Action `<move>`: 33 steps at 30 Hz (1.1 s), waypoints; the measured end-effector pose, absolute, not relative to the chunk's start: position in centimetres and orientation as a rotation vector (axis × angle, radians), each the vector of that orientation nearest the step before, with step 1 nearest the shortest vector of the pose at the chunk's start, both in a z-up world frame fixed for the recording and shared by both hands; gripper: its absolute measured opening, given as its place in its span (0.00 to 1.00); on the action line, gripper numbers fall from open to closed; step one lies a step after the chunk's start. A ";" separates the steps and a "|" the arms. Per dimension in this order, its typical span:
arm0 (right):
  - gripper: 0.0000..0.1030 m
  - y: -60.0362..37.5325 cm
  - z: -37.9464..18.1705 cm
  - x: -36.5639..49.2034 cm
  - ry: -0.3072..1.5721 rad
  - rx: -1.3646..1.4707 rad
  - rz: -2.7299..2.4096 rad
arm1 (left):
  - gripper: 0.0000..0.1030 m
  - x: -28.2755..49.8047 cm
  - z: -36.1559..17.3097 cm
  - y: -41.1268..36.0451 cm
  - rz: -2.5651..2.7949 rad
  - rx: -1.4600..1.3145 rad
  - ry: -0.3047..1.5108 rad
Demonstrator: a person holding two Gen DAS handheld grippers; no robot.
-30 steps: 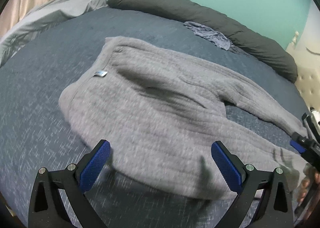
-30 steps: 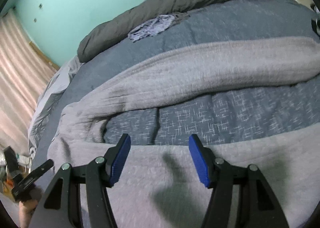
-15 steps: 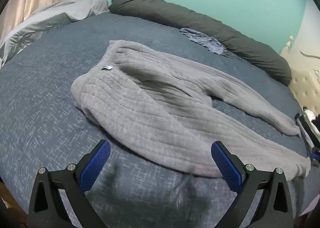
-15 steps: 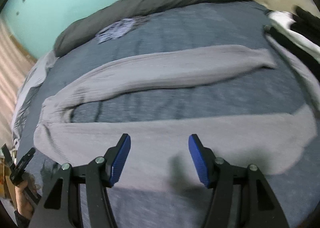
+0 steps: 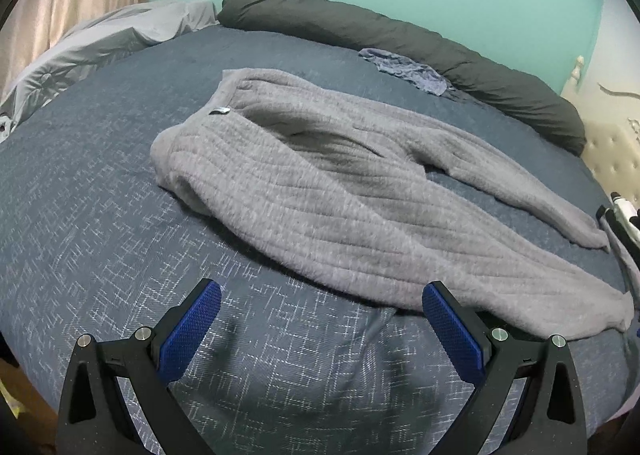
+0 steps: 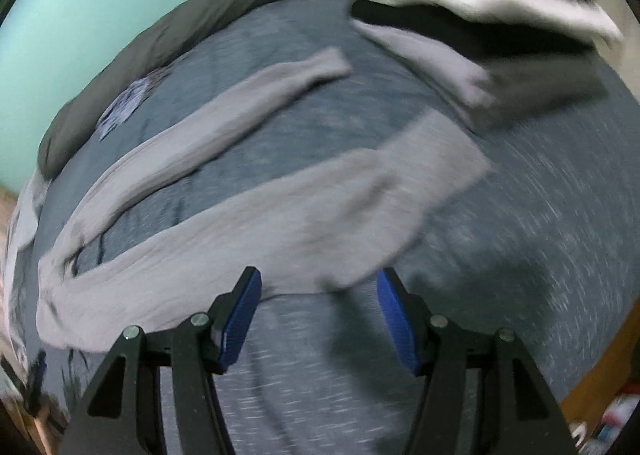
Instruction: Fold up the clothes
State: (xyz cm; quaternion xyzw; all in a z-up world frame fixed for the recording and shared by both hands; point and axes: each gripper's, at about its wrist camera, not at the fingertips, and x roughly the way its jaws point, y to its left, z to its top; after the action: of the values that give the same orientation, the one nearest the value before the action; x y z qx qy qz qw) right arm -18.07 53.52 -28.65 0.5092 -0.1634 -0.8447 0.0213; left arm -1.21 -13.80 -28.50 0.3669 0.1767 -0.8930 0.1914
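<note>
- Grey trousers lie flat on the blue bedspread, legs spread in a V, long axis running from waistband to cuffs.
- Left gripper, jaws wide and empty, hovers just short of the near leg's edge.
- Right gripper, jaws apart and empty, hangs near that leg's cuff.
- Fabric looks thick, ribbed, fleecy.
- Farther: dark bolster, small crumpled cloth.

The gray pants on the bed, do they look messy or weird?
A little. The gray pants lie flat on the blue bedspread, but their legs splay apart in a V and the waistband end is bunched. Nothing looks torn or spilled.
</note>
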 end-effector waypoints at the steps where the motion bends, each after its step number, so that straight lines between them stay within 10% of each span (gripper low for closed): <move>1: 0.59 54.2 -29.1 -18.0 -0.548 1.586 -2.622 | 1.00 -1.2 -28.6 -13.8 -2.508 1.032 0.494; 11: 0.59 56.3 -32.1 -19.1 -0.772 1.542 -2.580 | 1.00 -2.0 -29.2 -13.5 -2.516 1.055 0.472; 18: 0.05 55.8 -31.4 -19.1 -0.760 1.478 -2.570 | 1.00 -2.2 -29.4 -13.1 -2.524 1.067 0.458; 33: 0.04 56.1 -31.6 -18.7 -0.532 1.710 -2.527 | 1.00 -2.0 -28.9 -13.5 -2.530 1.037 0.453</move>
State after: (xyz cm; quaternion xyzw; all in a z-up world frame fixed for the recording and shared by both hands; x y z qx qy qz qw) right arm -18.73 56.12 -31.56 0.5519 -0.1719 -0.8157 0.0223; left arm -1.96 -13.53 -28.93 0.3680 0.1607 -0.8972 0.1840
